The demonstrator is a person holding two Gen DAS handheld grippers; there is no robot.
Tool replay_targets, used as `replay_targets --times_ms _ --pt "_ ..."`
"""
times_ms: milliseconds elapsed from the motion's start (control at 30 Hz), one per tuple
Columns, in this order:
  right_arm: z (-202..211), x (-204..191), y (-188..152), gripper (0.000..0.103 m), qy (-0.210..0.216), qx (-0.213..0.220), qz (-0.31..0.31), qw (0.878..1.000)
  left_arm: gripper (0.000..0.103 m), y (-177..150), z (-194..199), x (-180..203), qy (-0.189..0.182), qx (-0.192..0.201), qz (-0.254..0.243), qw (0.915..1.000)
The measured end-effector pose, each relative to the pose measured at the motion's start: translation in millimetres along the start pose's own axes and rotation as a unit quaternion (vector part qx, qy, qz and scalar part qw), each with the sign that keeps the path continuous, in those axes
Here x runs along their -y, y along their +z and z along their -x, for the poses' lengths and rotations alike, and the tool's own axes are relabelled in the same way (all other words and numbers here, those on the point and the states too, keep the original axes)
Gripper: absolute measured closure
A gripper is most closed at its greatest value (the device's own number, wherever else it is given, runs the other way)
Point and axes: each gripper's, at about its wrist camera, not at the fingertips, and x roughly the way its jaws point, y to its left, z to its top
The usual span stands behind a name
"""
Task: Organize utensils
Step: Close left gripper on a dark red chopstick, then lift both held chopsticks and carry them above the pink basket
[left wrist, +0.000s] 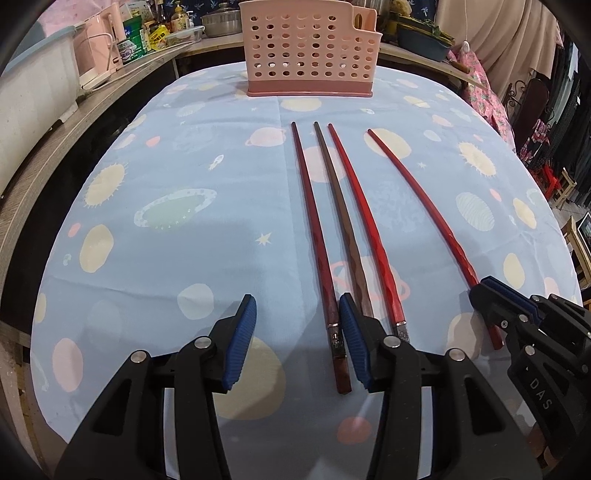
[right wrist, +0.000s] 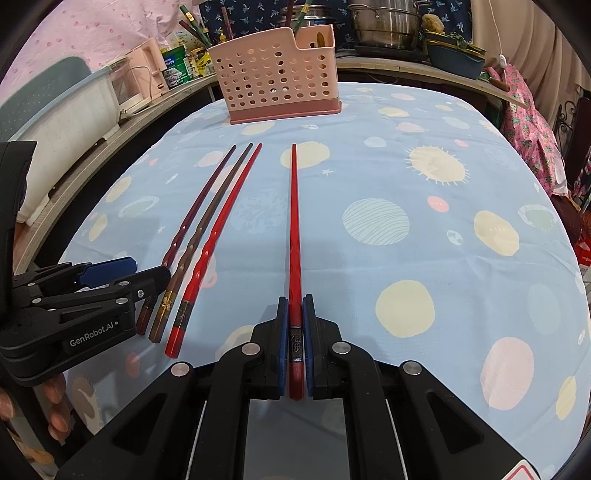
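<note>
Several long chopsticks lie side by side on the space-print tablecloth (left wrist: 166, 177). My right gripper (right wrist: 295, 310) is shut on the thick end of a bright red chopstick (right wrist: 294, 221), which lies along the cloth; it also shows in the left wrist view (left wrist: 421, 199). My left gripper (left wrist: 297, 314) is open, its right finger beside the ends of a dark red chopstick (left wrist: 314, 236), a brown chopstick (left wrist: 341, 221) and a red chopstick (left wrist: 364, 221). A pink perforated utensil holder (left wrist: 310, 51) stands upright at the table's far edge; it also shows in the right wrist view (right wrist: 277, 74).
A wooden counter (left wrist: 48, 147) runs along the left with a white bin (left wrist: 33, 92), a pink appliance and food packets. Pots (right wrist: 384, 22) and a bowl sit on the shelf behind the holder. Clothes hang at the right.
</note>
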Motion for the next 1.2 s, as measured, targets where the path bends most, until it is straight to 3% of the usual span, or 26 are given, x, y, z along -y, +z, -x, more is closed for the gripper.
replay_targets --times_ms 233,800,1200 --pt "0 0 0 0.096 0.000 -0.001 0.000 1.000 0.096 0 1 -9 -0.004 0.000 0.016 0.9999" --pt "4 -2 2 0.096 0.005 0.002 0.000 1.000 0.096 1 8 -13 -0.016 0.002 0.018 0.9997" --pt "45 0 49 0.096 0.012 0.072 -0.004 0.997 0.096 37 55 -25 -0.033 0.066 0.042 0.9964"
